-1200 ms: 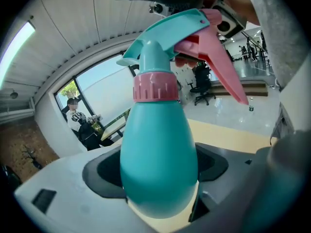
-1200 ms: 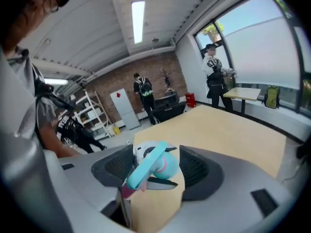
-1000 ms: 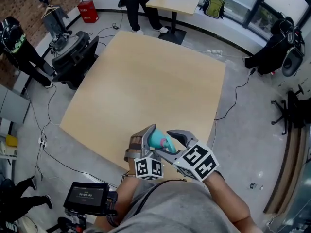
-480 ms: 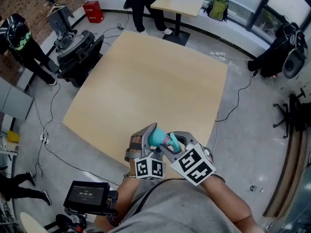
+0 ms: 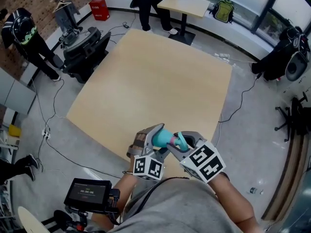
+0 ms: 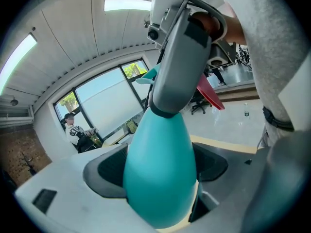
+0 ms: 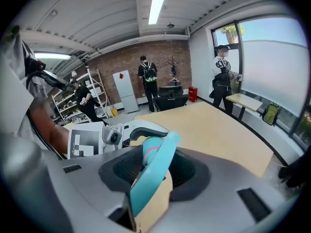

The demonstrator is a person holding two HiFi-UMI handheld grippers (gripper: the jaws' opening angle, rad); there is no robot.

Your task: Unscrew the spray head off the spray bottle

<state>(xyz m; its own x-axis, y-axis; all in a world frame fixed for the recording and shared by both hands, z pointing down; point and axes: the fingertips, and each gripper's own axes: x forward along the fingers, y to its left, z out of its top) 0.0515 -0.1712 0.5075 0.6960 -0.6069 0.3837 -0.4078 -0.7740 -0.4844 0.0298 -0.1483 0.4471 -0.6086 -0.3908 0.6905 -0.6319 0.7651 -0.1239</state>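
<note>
A teal spray bottle (image 5: 160, 139) is held in the air over the near edge of the tan table (image 5: 155, 76). My left gripper (image 5: 156, 134) is shut on its rounded body (image 6: 160, 178), which fills the space between the pads. My right gripper (image 5: 179, 142) comes in from the right and is shut on the spray head (image 7: 155, 171). The teal trigger and a pink collar (image 7: 147, 153) sit between its pads. In the left gripper view, a grey finger of the right gripper (image 6: 177, 67) covers the bottle's neck. The bottle's base is hidden.
Several people stand beyond the table's far left and far side. A black chair (image 5: 82, 45), a red box (image 5: 99, 8), a small table (image 5: 189, 4) and a green backpack (image 5: 223, 8) stand around it. Cables trail on the floor. A screen (image 5: 87, 193) is at my lower left.
My right gripper's jaws, wide apart around the spray head a second ago, have closed onto it. The left gripper keeps its hold on the bottle; both have barely shifted.
</note>
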